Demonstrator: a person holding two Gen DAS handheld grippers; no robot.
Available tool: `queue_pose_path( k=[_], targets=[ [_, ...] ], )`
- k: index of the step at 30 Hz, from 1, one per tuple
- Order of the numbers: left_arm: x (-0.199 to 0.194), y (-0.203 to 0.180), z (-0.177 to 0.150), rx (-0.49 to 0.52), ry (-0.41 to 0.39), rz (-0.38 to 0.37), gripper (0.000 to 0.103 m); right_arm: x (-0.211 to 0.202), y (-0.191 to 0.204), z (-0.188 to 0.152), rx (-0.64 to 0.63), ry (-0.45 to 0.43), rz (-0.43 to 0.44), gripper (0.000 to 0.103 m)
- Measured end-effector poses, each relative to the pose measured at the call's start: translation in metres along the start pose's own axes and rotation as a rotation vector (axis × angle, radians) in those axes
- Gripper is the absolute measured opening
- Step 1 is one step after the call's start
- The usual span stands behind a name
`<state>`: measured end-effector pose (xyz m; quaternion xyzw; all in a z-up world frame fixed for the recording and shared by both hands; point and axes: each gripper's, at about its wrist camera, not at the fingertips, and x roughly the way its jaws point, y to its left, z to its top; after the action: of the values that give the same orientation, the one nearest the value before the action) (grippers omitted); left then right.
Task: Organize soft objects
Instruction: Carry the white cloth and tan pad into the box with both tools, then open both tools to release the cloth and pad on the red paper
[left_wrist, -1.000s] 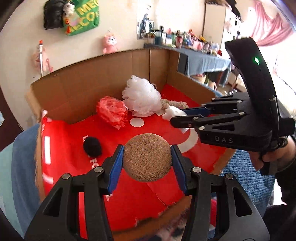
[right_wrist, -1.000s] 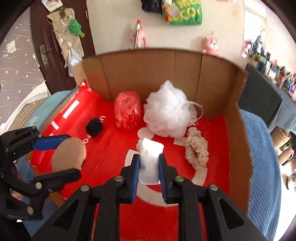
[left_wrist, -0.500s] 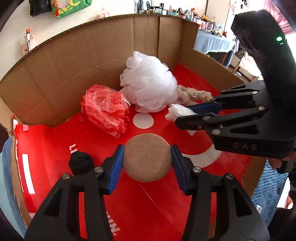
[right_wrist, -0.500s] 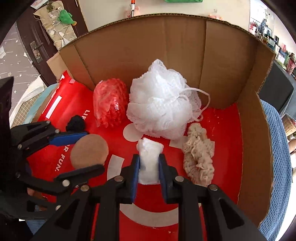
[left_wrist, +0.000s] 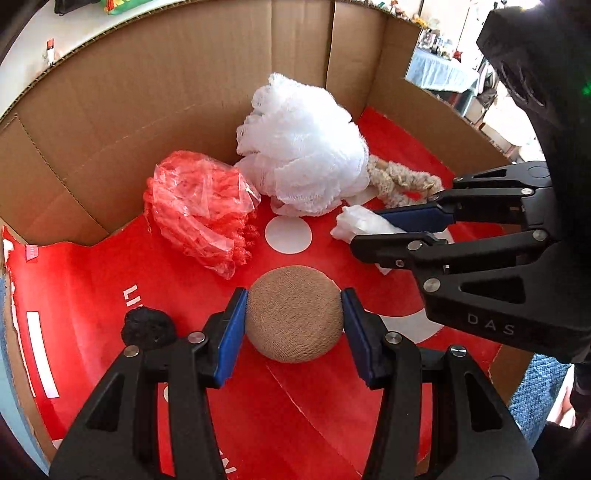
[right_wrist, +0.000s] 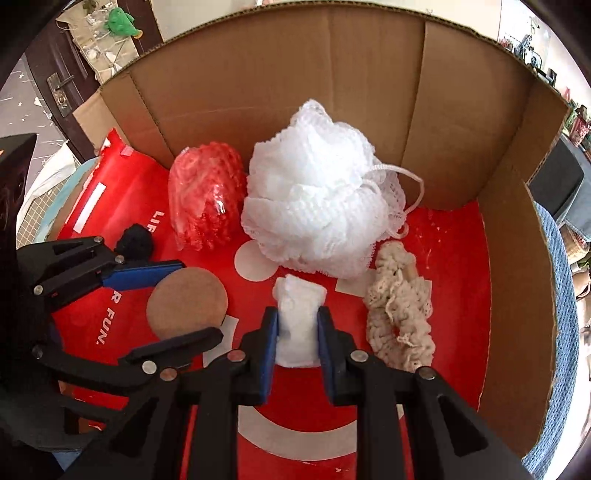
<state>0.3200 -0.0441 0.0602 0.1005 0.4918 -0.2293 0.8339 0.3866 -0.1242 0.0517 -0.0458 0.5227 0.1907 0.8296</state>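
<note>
The left claw (left_wrist: 293, 325) was clenched on a round tan sponge (left_wrist: 293, 314), its blue pads pressed against the sponge's two sides and holding it over the red floor of an open cardboard box (right_wrist: 280, 85). The right claw (right_wrist: 297, 332) gripped a small white cloth wad (right_wrist: 298, 325) between its own blue pads, just to the right of the sponge and likewise over the box floor; whether either item touched the floor could not be told. Taking the sponge as the landmark, a black pompom (left_wrist: 147, 326) lay just to its left on the red floor, beside the left claw's finger. Beyond the sponge, toward the box's back wall, sat a bundle of red material in clear plastic (left_wrist: 199, 206), and to the right of that a large white mesh bath pouf (right_wrist: 314, 195) with a cord loop, touching the red bundle. Farther right of the sponge, past the white wad, a beige crocheted scrunchie (right_wrist: 400, 314) lay on the floor near the box's right wall, its upper end close under the pouf.
</note>
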Motion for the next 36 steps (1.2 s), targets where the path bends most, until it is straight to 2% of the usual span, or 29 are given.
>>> queue_pose_path(
  k=[11, 26, 31, 36],
  targets=[
    [0.012, -0.008, 0.015, 0.016, 0.027, 0.038, 0.050, 0.007, -0.001, 0.006, 0.008, 0.008, 0.004, 0.024],
    [0.015, -0.004, 0.011, 0.011, 0.024, 0.026, 0.053, 0.006, -0.004, 0.005, 0.011, 0.007, 0.013, 0.026],
    [0.015, -0.004, 0.010, 0.015, 0.025, 0.027, 0.056, 0.008, -0.005, 0.007, 0.016, 0.006, 0.016, 0.034],
    [0.014, -0.008, 0.009, 0.018, 0.020, 0.031, 0.059, 0.009, -0.004, 0.007, 0.017, 0.004, 0.014, 0.034]
  ],
)
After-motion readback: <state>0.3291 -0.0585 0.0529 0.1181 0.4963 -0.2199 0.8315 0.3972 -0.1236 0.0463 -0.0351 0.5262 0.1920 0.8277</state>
